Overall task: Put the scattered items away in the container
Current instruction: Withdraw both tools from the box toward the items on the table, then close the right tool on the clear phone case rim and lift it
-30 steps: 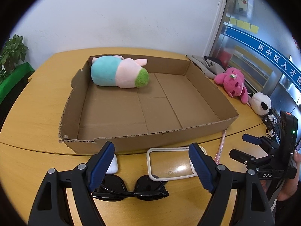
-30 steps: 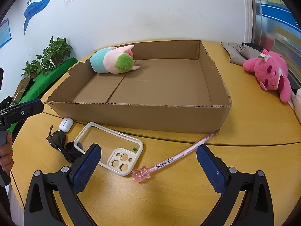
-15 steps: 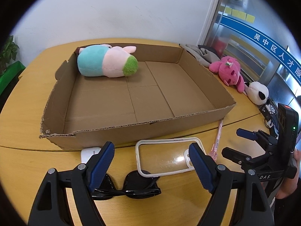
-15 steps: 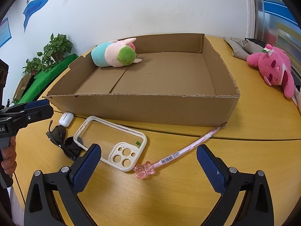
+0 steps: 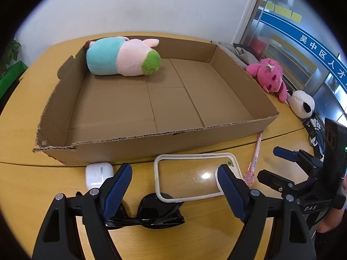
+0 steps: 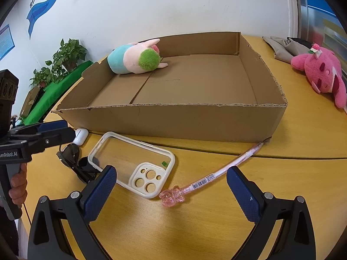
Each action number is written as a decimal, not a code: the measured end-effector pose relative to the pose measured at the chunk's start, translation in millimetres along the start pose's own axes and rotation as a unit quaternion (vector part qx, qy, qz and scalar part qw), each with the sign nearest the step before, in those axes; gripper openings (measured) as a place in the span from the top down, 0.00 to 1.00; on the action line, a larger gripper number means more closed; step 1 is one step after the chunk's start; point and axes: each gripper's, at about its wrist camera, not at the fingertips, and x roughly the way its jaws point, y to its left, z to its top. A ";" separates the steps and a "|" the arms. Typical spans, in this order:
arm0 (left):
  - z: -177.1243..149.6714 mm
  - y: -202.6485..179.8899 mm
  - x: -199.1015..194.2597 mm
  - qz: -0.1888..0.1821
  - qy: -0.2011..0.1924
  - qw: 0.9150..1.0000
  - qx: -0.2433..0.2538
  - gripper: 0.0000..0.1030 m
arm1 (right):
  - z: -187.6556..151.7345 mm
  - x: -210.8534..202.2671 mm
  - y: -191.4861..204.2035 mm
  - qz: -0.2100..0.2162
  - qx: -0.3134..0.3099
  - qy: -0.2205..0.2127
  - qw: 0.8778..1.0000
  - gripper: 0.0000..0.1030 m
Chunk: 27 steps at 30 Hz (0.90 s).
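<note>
Tongs on both sides tilt steeply down toward the wooden surface, each spread wide with nothing between its blue pads. The left tongs hang over the black sunglasses and the near end of the clear phone case, not touching either. The right tongs hover over bare wood, with the bear-shaped end of the pink pen just ahead of them. A hand grips the handle of the left tool at the edge of the right wrist view.

The cardboard box lies open just beyond these items, its near wall a low barrier between them and its floor. One plush toy, teal, pink and green, lies inside at the far left corner. Still outside, along the near wall, are the white earbud case, the sunglasses with the phone case overlapping one lens, and the pen, whose tip touches the box's near right corner. To the right of the box on the surface lie a pink plush, a white and black plush and some grey cloth. Potted plants stand to the left.

Readable writing: "DAS" on the right tool's body, "enRobot.AI" on the left tool's, a barcode sticker on the pen, and Chinese characters "吴中区人才" on a blue band at the glass wall.
</note>
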 end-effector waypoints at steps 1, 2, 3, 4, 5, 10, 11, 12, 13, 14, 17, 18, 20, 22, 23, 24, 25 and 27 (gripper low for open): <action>-0.1 -1.2 2.6 -0.001 0.005 1.000 0.001 0.22 | 0.5 1.2 0.9 0.001 -0.001 0.000 1.000 0.00; -0.2 -2.4 5.8 -0.001 0.010 1.000 0.002 0.23 | 1.0 2.6 1.8 0.002 -0.001 0.000 1.000 0.00; -0.3 -3.5 9.6 -0.001 0.015 1.000 0.004 0.23 | 1.7 4.7 2.6 0.004 0.000 0.000 1.000 0.00; -0.5 -4.0 13.2 -0.003 0.020 1.000 0.004 0.23 | 2.5 7.4 3.5 0.006 0.002 0.000 1.000 0.00; -0.7 -3.7 17.8 -0.004 0.027 1.000 0.002 0.25 | 3.2 10.1 4.4 0.006 0.003 0.002 1.000 0.01; -5.3 2.7 48.1 0.016 0.079 0.997 -0.016 0.57 | 5.6 25.1 7.9 0.011 0.014 0.004 1.000 0.18; -6.6 5.3 53.2 0.018 0.087 0.996 -0.023 0.58 | 4.9 28.9 9.5 0.012 0.011 0.009 1.000 0.22; -8.2 8.0 57.3 0.020 0.093 0.995 -0.029 0.59 | 3.6 32.9 11.9 0.013 0.007 0.016 1.000 0.23; -10.5 11.3 61.4 0.020 0.101 0.994 -0.037 0.65 | 2.0 37.0 14.7 0.013 0.002 0.024 1.000 0.26; -12.8 14.6 63.9 0.018 0.105 0.993 -0.044 0.70 | 0.4 40.0 16.6 0.010 -0.001 0.030 0.999 0.29; -16.5 19.1 63.0 0.020 0.102 0.993 -0.051 0.80 | -4.3 45.7 18.0 0.005 -0.003 0.042 0.999 0.38; -17.5 20.4 62.7 0.021 0.102 0.993 -0.054 0.81 | -5.7 47.2 17.5 0.005 -0.002 0.046 0.999 0.40; -18.6 23.1 62.0 0.016 0.103 0.993 -0.062 0.84 | -8.7 49.7 16.6 0.002 -0.002 0.050 0.999 0.48; -20.2 24.7 61.0 0.014 0.102 0.993 -0.064 0.86 | -9.7 49.4 17.0 -0.001 -0.005 0.049 0.999 0.50; -20.8 25.4 60.4 0.013 0.102 0.993 -0.064 0.87 | -9.9 49.3 16.6 -0.003 -0.005 0.049 0.999 0.53; -21.2 26.1 59.9 0.012 0.102 0.993 -0.065 0.87 | -10.0 49.3 15.9 -0.005 -0.005 0.049 0.999 0.57; -21.5 26.7 59.4 0.012 0.102 0.993 -0.066 0.88 | -10.1 49.3 15.1 -0.007 -0.005 0.049 0.999 0.65; -22.0 27.2 57.7 0.013 0.101 0.993 -0.066 0.88 | -10.0 49.5 15.0 -0.010 -0.005 0.049 0.999 0.73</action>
